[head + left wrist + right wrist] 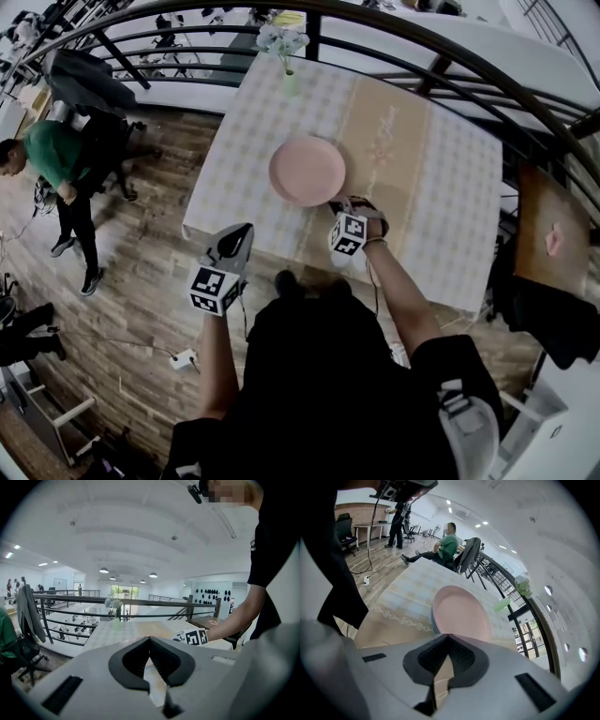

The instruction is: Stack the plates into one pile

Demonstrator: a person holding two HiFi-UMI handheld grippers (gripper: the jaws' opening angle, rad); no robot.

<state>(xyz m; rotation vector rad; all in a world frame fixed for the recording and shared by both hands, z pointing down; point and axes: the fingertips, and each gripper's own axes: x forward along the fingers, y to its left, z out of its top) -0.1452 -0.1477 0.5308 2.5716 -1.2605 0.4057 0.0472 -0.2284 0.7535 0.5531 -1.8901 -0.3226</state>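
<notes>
A pink plate (307, 171) lies on the checked tablecloth near the table's middle. In the right gripper view the pink plate (461, 611) tops a small pile, and a bluish rim (432, 619) shows beneath its left edge. My right gripper (345, 202) sits just short of the pile's near right edge, jaws shut and empty (448, 635). My left gripper (246, 230) hangs off the table's near left edge, over the floor. It is also shut (150, 639) and holds nothing.
A green vase of flowers (286, 56) stands at the table's far edge by the black railing (441, 56). A brown side table (553, 230) is on the right. A person in green (52, 155) and a chair are on the wooden floor to the left.
</notes>
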